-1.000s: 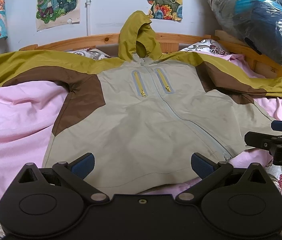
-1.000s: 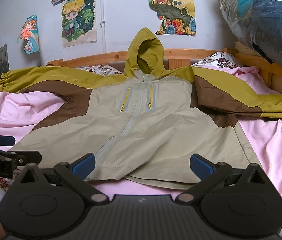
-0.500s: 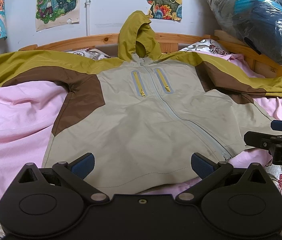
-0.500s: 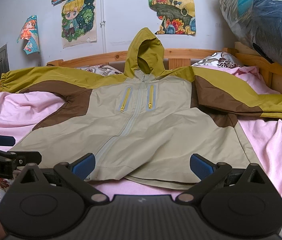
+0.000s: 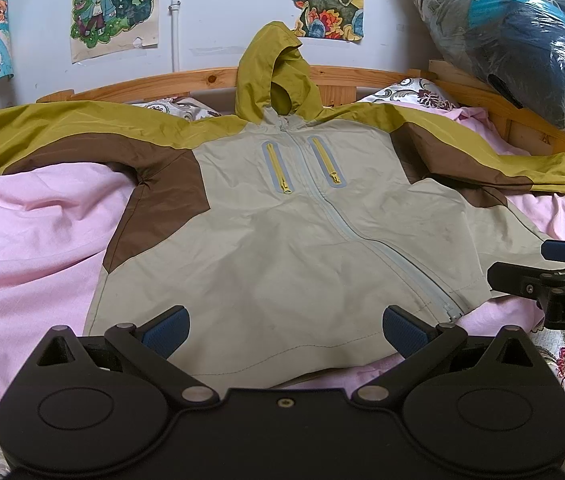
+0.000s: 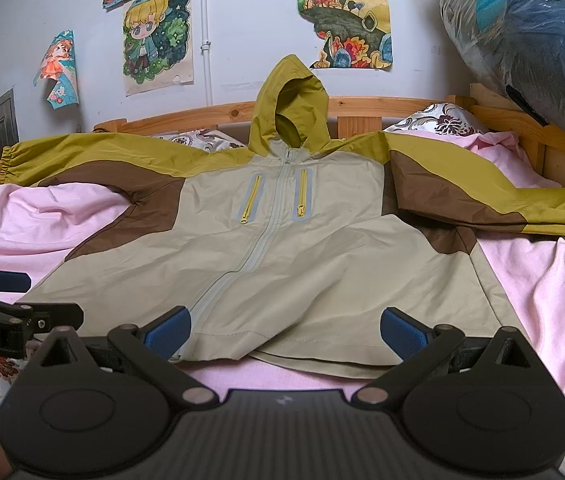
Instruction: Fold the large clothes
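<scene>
Lying flat and zipped across the middle of the bed (image 5: pixel 22 248), hood toward the headboard, the jacket (image 5: pixel 302 240) is wholly unfolded; every fold remains. The left gripper (image 5: pixel 284 330) and right gripper (image 6: pixel 284 330) hover at its hem, jaws apart, empty.

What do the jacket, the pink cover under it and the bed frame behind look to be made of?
Jacket: thin woven synthetic shell, probably nylon or polyester, going by its faint sheen and crisp creases. Pink cover: soft matte fabric, likely cotton, with rounded rumples. Bed frame: pale wood, perhaps pine, with visible knots and grain and a light varnish.
</scene>
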A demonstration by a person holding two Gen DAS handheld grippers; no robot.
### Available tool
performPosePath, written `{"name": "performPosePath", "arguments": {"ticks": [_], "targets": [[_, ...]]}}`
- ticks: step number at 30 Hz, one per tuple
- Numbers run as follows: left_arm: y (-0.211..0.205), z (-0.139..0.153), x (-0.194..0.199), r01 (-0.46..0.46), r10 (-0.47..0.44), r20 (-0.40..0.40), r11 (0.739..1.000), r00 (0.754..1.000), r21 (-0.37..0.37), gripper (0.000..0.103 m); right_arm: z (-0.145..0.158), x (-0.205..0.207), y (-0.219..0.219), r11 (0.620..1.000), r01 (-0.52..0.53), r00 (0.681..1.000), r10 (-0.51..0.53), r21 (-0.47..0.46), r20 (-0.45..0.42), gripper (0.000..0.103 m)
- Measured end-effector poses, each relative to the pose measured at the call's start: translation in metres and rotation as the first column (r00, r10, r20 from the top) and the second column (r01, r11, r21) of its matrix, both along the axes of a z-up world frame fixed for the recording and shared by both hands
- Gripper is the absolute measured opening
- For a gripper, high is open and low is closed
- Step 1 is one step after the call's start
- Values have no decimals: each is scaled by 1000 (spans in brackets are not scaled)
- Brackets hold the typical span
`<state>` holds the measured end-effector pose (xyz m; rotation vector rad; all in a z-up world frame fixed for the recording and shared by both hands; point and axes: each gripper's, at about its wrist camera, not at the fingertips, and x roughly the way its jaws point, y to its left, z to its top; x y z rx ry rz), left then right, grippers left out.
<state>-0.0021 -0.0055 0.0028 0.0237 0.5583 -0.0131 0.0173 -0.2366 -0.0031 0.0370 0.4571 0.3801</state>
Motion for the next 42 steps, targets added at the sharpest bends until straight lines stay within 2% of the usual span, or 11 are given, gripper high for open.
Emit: {"name": "performPosePath", "arguments": {"ticks": [24, 28, 34, 38, 40, 42], "targets": [[-1, 0, 0, -1, 1, -1, 1000, 1000, 2, 102, -1, 0, 1, 1000, 2, 1000, -2, 0, 0, 103], [-2, -1, 1, 2, -1, -6, 1000, 1000, 11, 102, -5, 0, 0, 999, 32, 999, -32, -14, 5, 103], [-8, 0, 16, 5, -4, -46, 1000, 999, 25, 102, -2, 2, -13, 983, 179, 983, -177, -34, 49, 103], [-6, 9, 40, -2, 4, -89, 1000, 996, 25, 102, 11, 14, -39, 942, 335, 940, -334, -12, 74, 103], [-5, 19, 55, 8, -3, -114, 999, 994, 44, 102, 17, 24, -61, 916, 401, 915, -402, 27, 39, 103], [-3, 34, 70, 21, -12, -132, 998, 991, 64, 102, 22, 39, -91, 887, 449, 893, -450, 104, -15, 103]]}}
